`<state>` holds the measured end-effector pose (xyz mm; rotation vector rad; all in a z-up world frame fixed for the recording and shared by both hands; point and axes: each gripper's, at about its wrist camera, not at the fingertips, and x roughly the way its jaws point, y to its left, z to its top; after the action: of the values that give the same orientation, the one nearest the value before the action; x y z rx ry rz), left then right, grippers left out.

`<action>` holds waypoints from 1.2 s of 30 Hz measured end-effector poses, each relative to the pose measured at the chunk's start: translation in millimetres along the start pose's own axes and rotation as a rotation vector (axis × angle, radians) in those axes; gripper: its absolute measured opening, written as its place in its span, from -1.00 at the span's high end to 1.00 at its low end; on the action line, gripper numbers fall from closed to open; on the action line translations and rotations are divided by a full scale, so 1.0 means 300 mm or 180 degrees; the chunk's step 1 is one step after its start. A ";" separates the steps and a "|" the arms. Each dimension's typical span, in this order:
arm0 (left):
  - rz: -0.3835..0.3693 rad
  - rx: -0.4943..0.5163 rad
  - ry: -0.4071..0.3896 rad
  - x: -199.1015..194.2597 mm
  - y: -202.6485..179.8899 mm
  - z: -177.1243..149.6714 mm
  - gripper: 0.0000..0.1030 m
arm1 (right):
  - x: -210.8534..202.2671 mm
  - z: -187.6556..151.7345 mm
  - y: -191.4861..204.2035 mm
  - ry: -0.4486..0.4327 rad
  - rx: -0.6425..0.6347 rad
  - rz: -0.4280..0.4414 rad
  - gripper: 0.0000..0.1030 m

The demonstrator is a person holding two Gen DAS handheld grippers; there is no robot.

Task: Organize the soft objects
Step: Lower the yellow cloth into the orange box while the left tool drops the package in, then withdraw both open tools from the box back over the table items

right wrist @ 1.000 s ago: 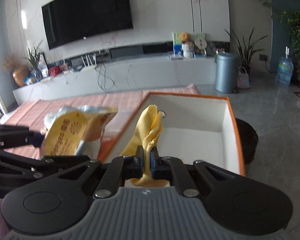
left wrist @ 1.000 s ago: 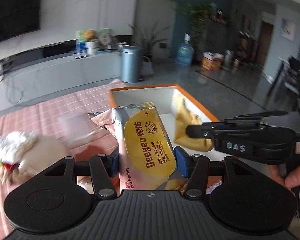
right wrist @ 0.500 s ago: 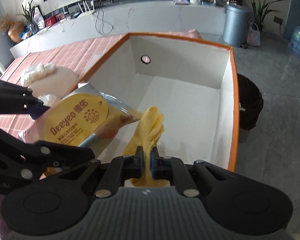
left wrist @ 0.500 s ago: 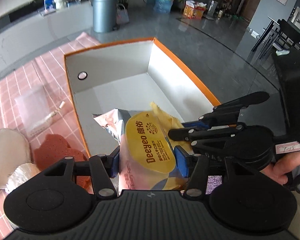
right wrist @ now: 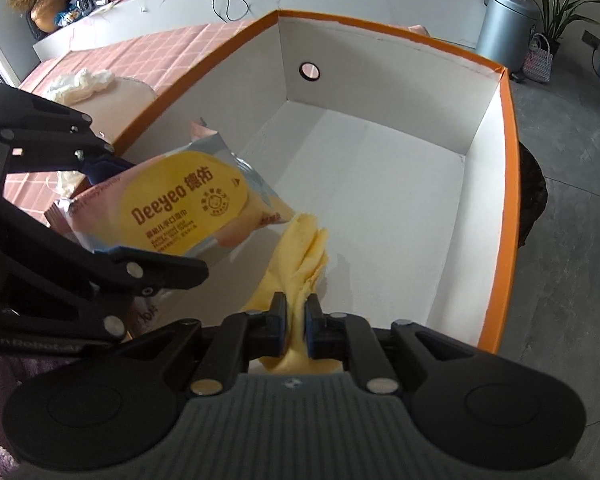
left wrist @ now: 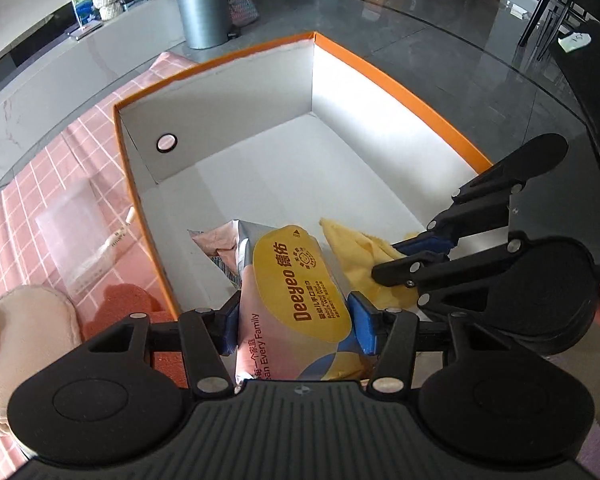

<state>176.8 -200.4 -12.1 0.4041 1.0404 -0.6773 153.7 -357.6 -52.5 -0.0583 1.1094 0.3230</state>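
While left gripper (left wrist: 293,322) clamps glossy wipes pack (left wrist: 296,300), right gripper (right wrist: 296,318) pinches crumpled yellow cloth (right wrist: 300,252).

The left claw (left wrist: 294,318) hides the wipes pack's (left wrist: 296,300) lower end; its small print is unreadable.
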 end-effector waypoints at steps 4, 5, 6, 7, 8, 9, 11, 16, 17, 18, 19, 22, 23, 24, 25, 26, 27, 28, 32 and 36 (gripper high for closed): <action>0.0069 0.0040 0.0067 0.014 -0.010 0.007 -0.22 | 0.008 -0.007 -0.008 0.0057 0.0040 0.0001 0.82; 0.0099 0.0050 0.0078 0.019 -0.013 0.010 -0.24 | 0.009 -0.009 -0.009 0.0059 0.0034 -0.0012 0.82; 0.0131 0.0048 0.0074 0.021 -0.015 0.012 -0.25 | 0.011 -0.007 -0.010 0.0060 0.0037 -0.0014 0.79; 0.0157 0.0039 0.0067 0.021 -0.015 0.012 -0.25 | 0.011 -0.003 -0.012 0.0057 0.0049 -0.0001 0.71; 0.0160 0.0024 0.0066 0.022 -0.013 0.013 -0.25 | 0.009 -0.004 -0.013 0.0055 0.0051 0.0000 0.67; 0.0153 0.0004 0.0065 0.021 -0.009 0.013 -0.26 | 0.007 -0.004 -0.013 0.0048 0.0047 -0.0012 0.56; 0.0130 -0.0016 0.0044 0.015 -0.006 0.010 -0.28 | 0.010 0.001 -0.008 0.0040 0.0022 -0.0012 0.49; 0.0210 -0.0016 -0.0041 -0.013 -0.009 0.002 -0.46 | -0.003 -0.003 0.005 0.0014 -0.0069 -0.0073 0.25; 0.0192 -0.0034 -0.0077 -0.021 -0.007 0.001 -0.48 | -0.010 -0.004 0.007 -0.0002 -0.0085 -0.0086 0.21; 0.0181 -0.0067 -0.0109 -0.030 -0.003 -0.001 -0.50 | -0.017 -0.005 0.010 -0.0025 -0.0106 -0.0104 0.14; 0.0161 -0.0102 -0.0150 -0.040 0.002 -0.005 -0.50 | -0.025 -0.005 0.014 -0.0052 -0.0130 -0.0126 0.07; 0.0072 -0.0176 -0.0328 -0.078 0.015 -0.021 -0.52 | -0.054 -0.002 0.031 -0.0153 -0.0200 -0.0205 -0.13; 0.0066 -0.0207 -0.0390 -0.091 0.020 -0.027 -0.54 | -0.065 -0.001 0.036 -0.0195 -0.0215 -0.0242 -0.21; 0.0064 -0.0247 -0.0468 -0.106 0.024 -0.033 -0.57 | -0.078 0.003 0.042 -0.0252 -0.0228 -0.0299 -0.34; 0.0063 -0.0292 -0.0533 -0.119 0.030 -0.041 -0.57 | -0.093 0.003 0.048 -0.0312 -0.0247 -0.0349 -0.40; 0.0052 -0.0343 -0.0603 -0.132 0.037 -0.049 -0.59 | -0.106 0.003 0.053 -0.0363 -0.0271 -0.0385 -0.41; 0.0024 -0.0399 -0.0682 -0.147 0.044 -0.059 -0.62 | -0.121 0.002 0.059 -0.0418 -0.0291 -0.0435 -0.43; 0.0002 -0.0454 -0.0755 -0.160 0.052 -0.069 -0.63 | -0.134 -0.001 0.066 -0.0468 -0.0304 -0.0492 -0.45; -0.0022 -0.0601 -0.1037 -0.203 0.077 -0.117 -0.69 | -0.197 -0.030 0.098 -0.0804 -0.0327 -0.0746 -0.65; 0.0146 -0.0633 -0.1326 -0.245 0.083 -0.177 -0.76 | -0.249 -0.067 0.140 -0.1178 -0.0303 -0.0830 -0.79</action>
<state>134.7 -126.8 28.6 0.1049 0.6913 -0.5792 94.1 -338.6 9.5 -0.2173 0.7087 0.1439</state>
